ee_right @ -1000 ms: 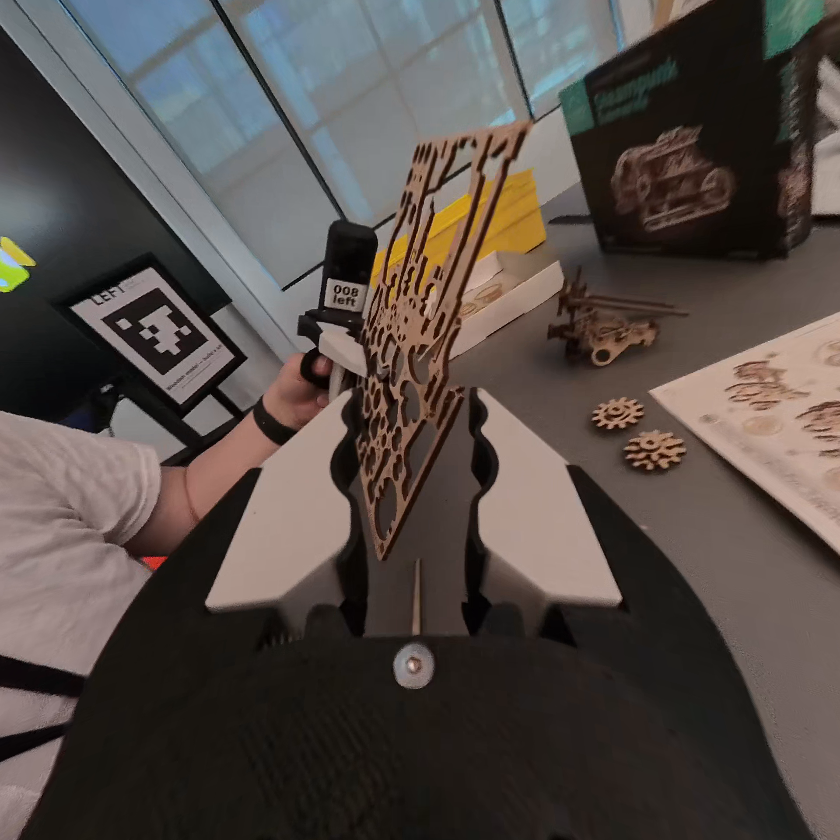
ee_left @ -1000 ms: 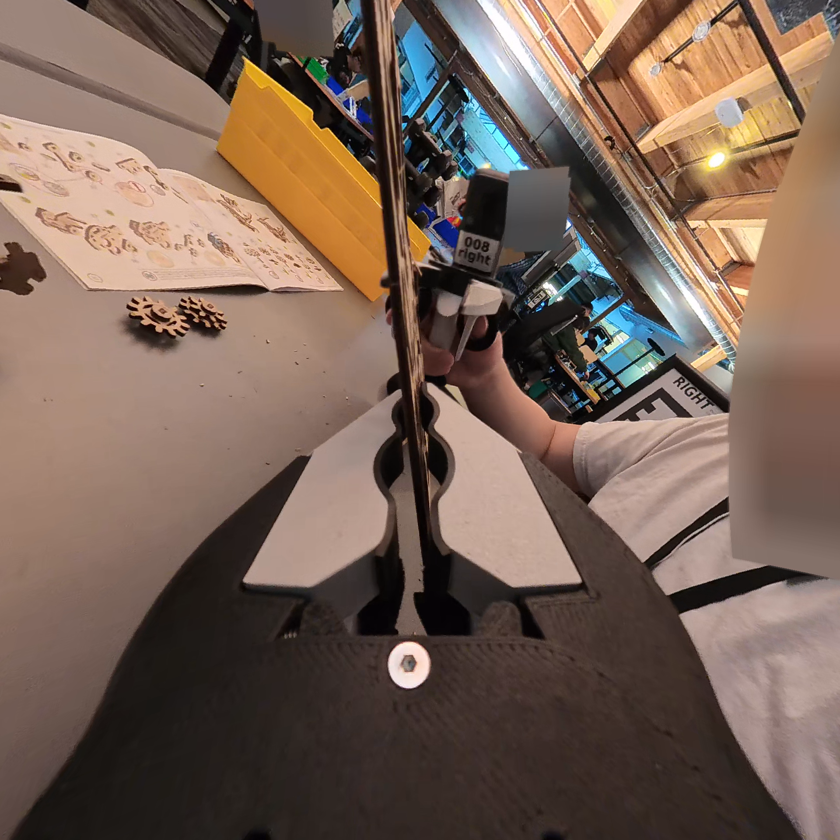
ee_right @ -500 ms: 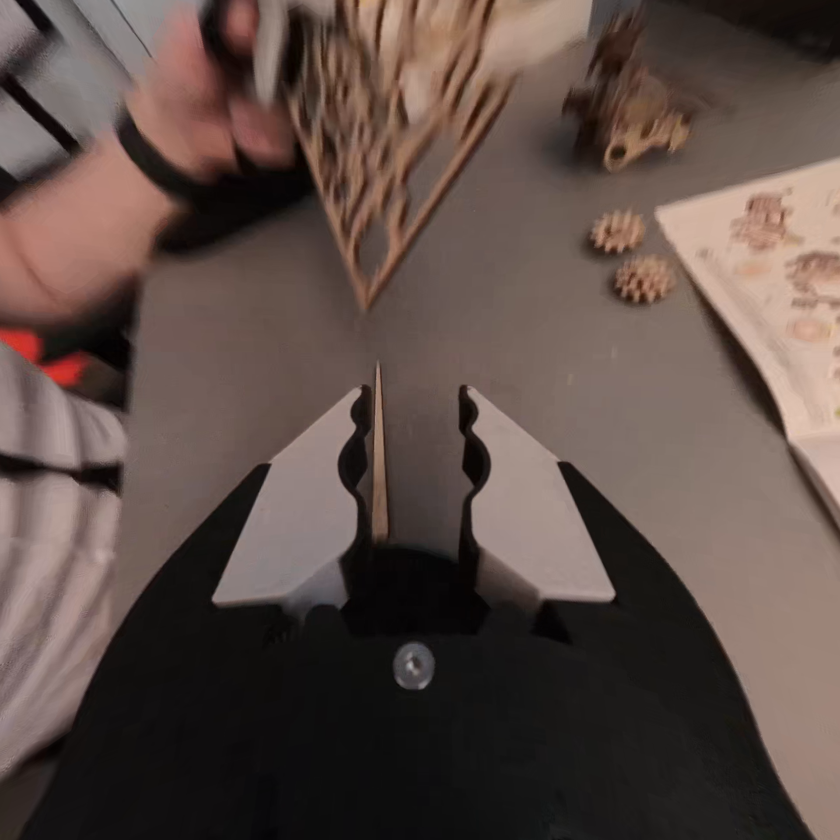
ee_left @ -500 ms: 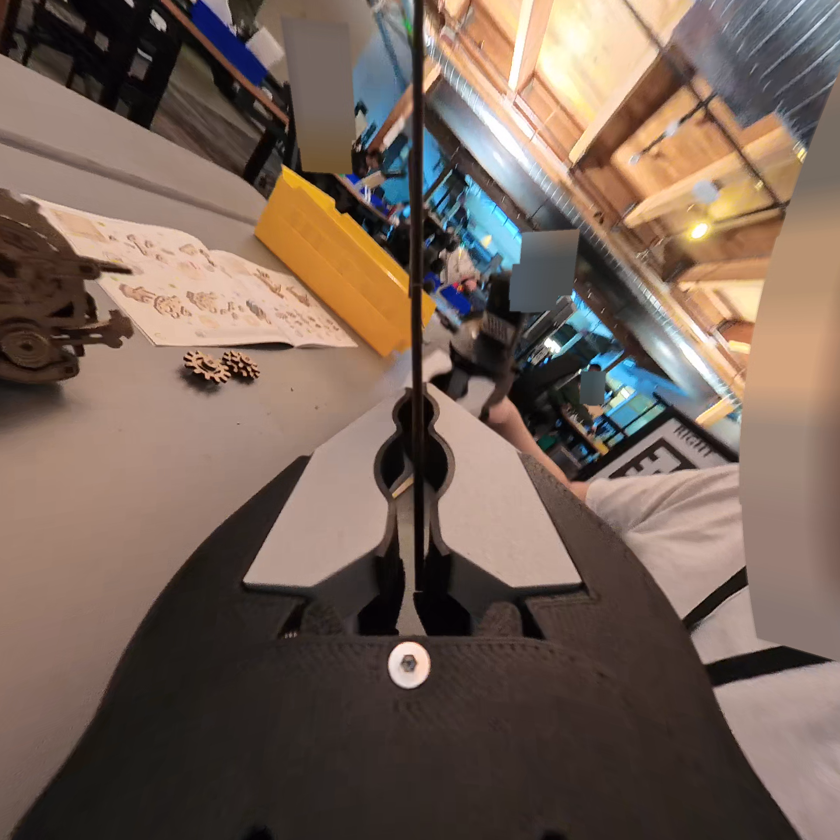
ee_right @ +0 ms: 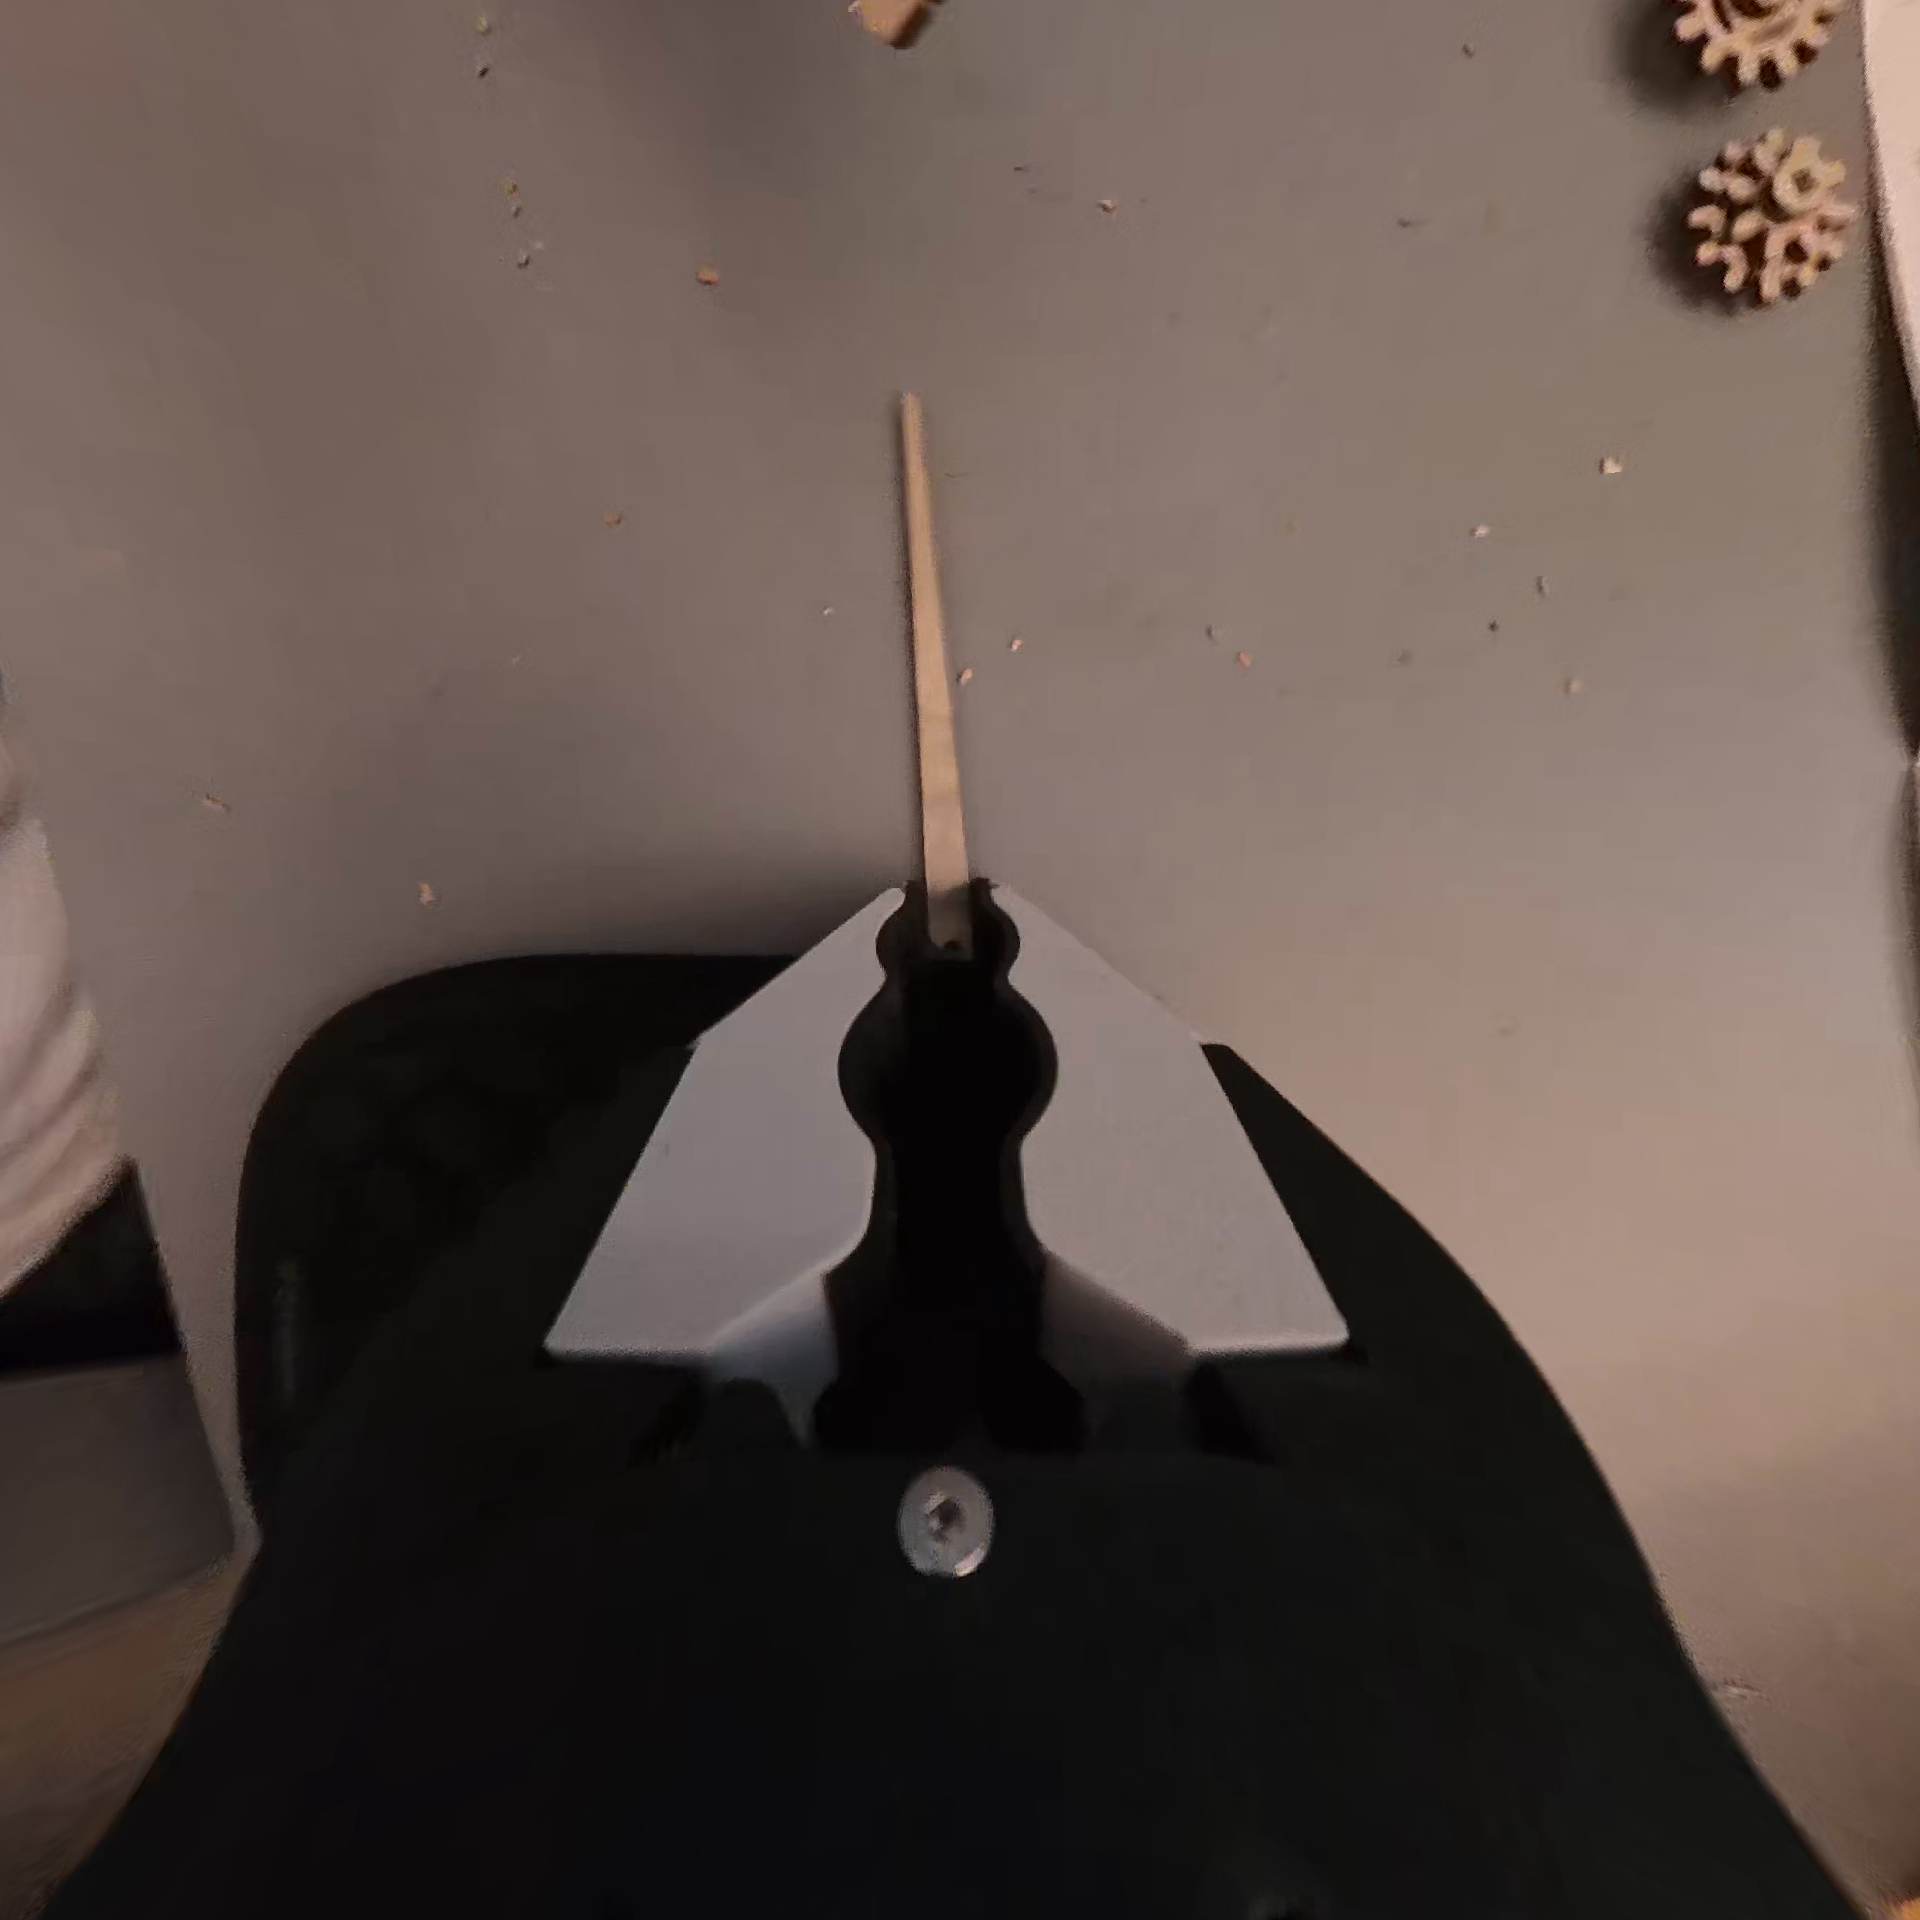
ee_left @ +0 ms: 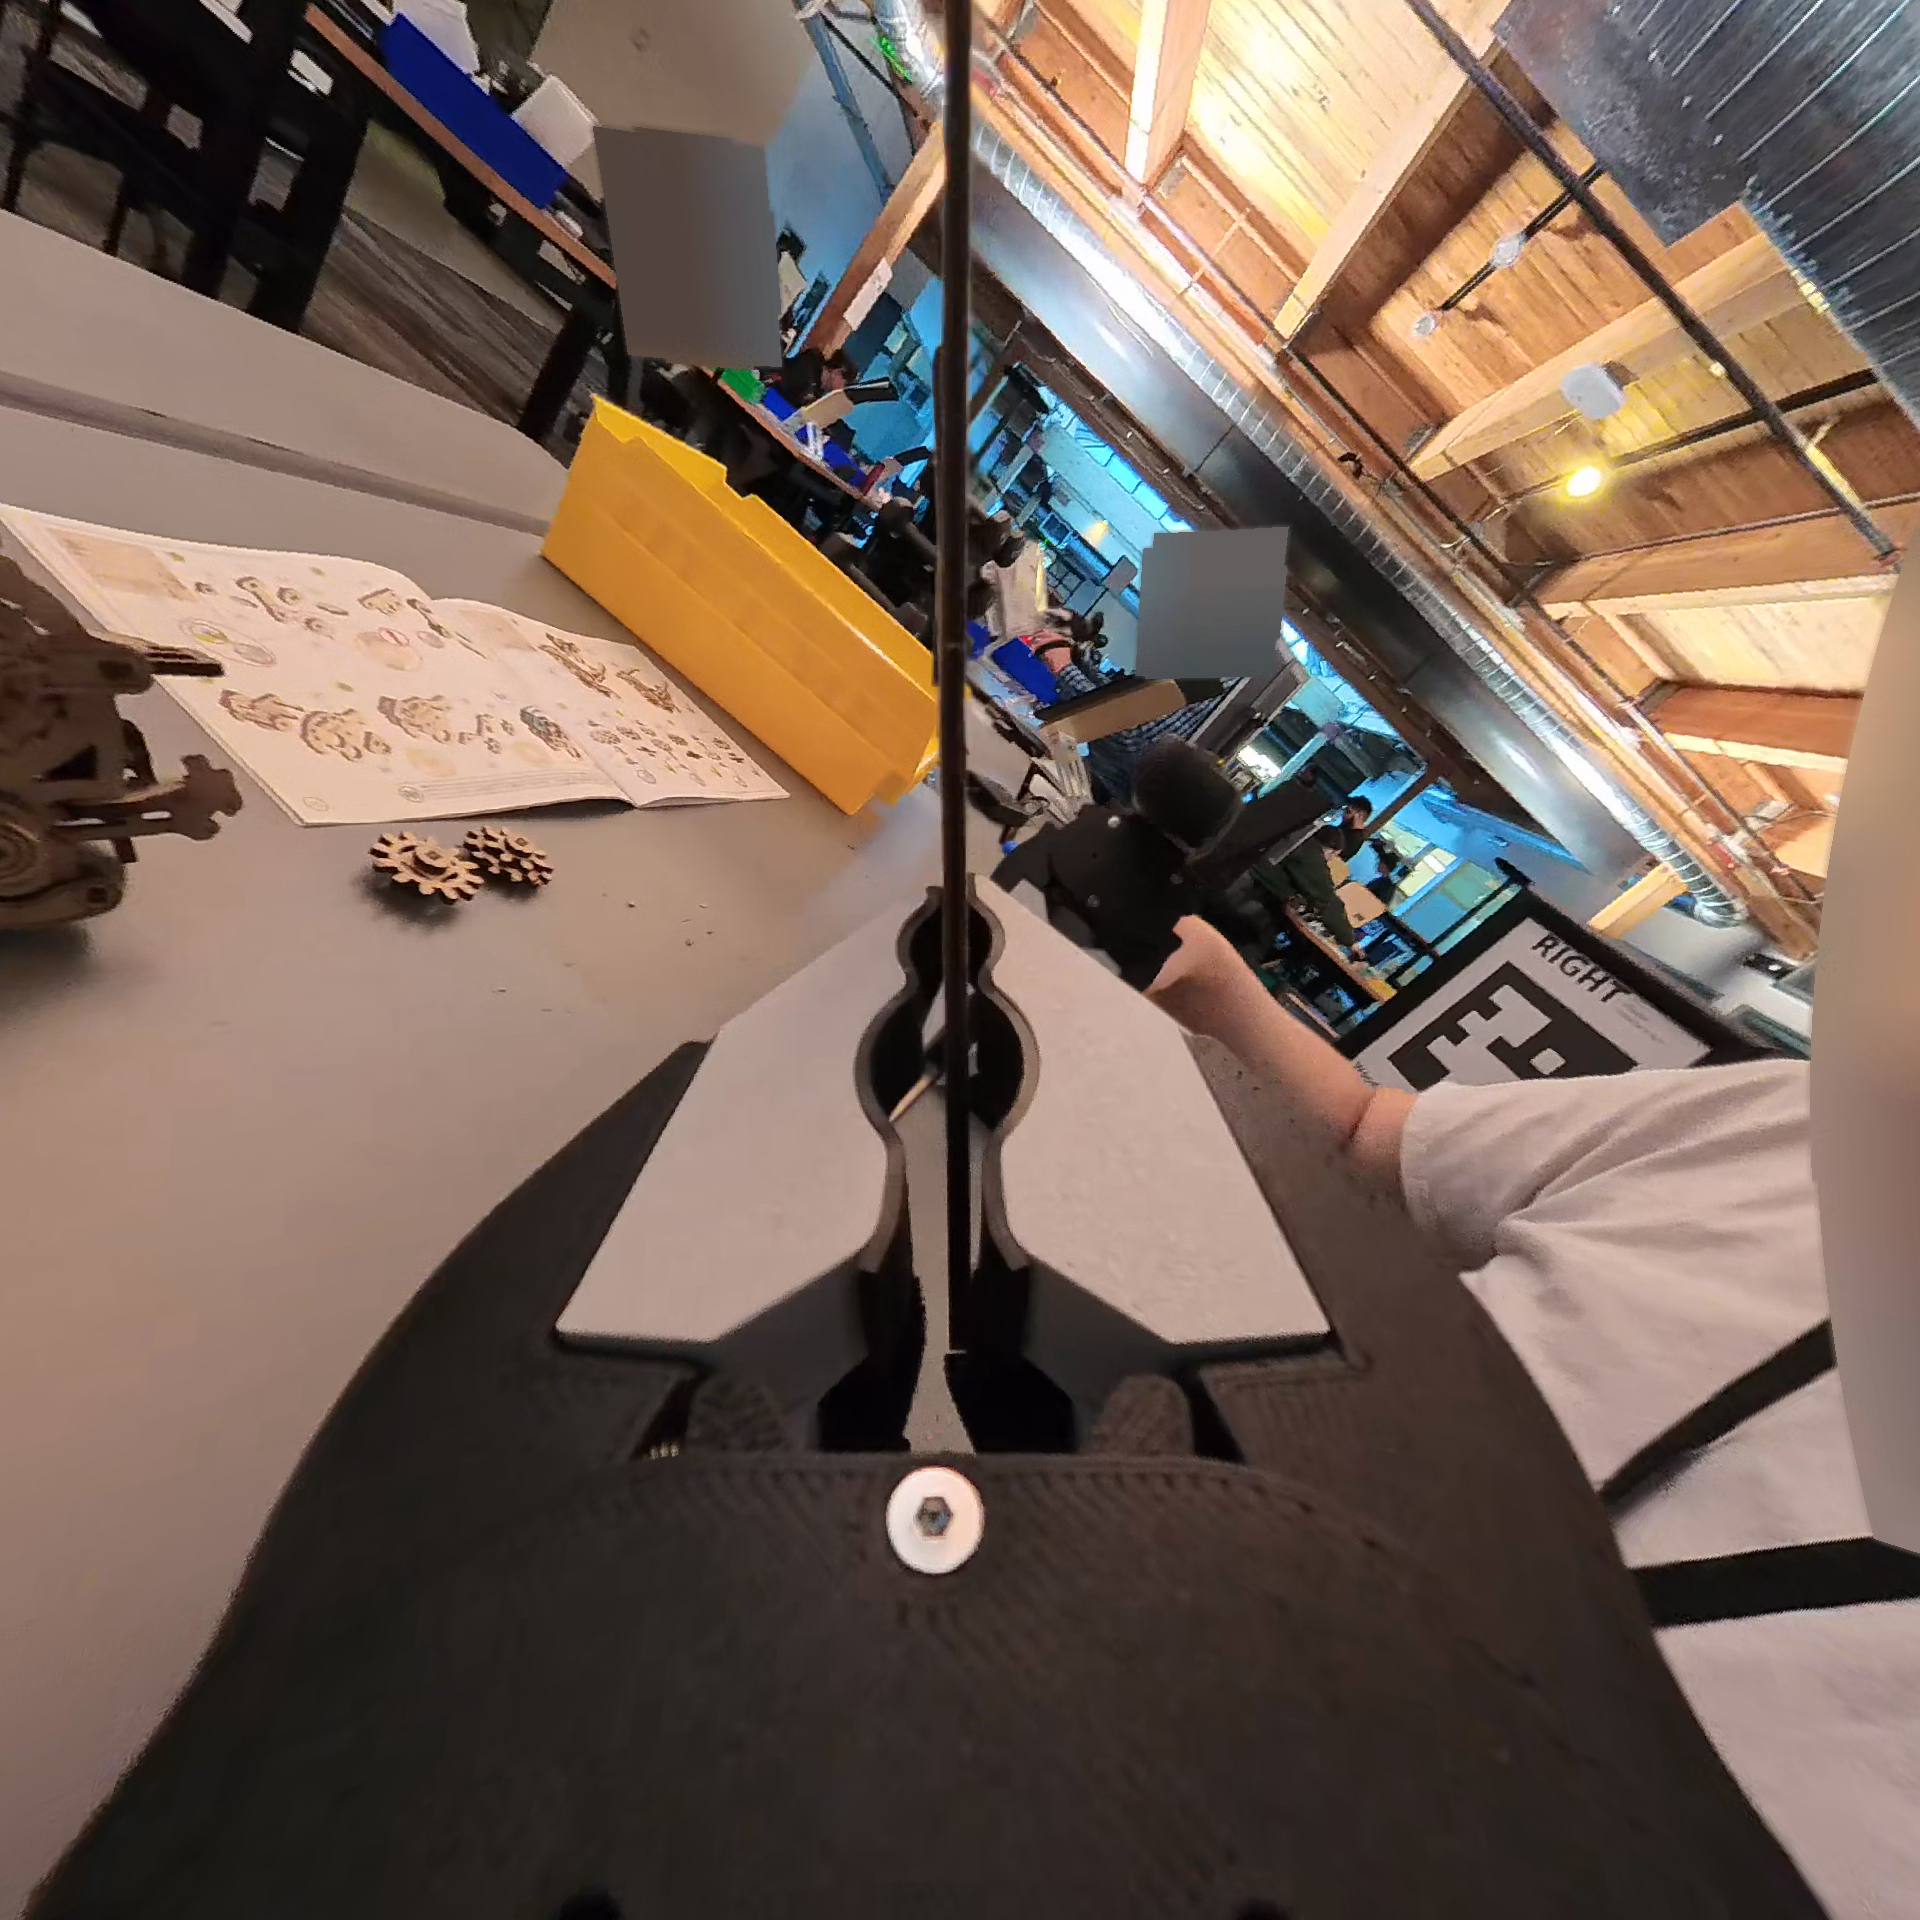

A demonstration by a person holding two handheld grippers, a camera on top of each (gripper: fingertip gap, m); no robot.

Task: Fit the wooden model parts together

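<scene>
Since the wooden sheet [ee_left: 952, 520] is seen from its thin edge in the left wrist view, it looks like a dark line going straight up from between the jaws. The left gripper [ee_left: 952, 914] is closed tight on the bottom part of this sheet. Off to the left of the jaws, on the grey table [ee_left: 312, 1091], lie two small gears [ee_left: 457, 862], a half-built wooden model [ee_left: 62, 790], an open booklet [ee_left: 416, 696] and a yellow bin [ee_left: 748, 613]. To the right of the jaws, farther away, the right gripper [ee_left: 1117, 904] hangs low.

In the right wrist view, the right gripper [ee_right: 945, 904] points down at the table. Its jaws are pinched on a thin wooden stick [ee_right: 930, 644], which pokes out past the tips. The two gears [ee_right: 1766, 213] sit up and to the right of the jaws. Little wood crumbs dot the table.

Both parts are probably very light, thin and easy to snap. I think the sheet is best held near its solid edge, not by its skinny inner bits. The stick should be held near its thick end, gently, and pushed straight, not bent.
</scene>
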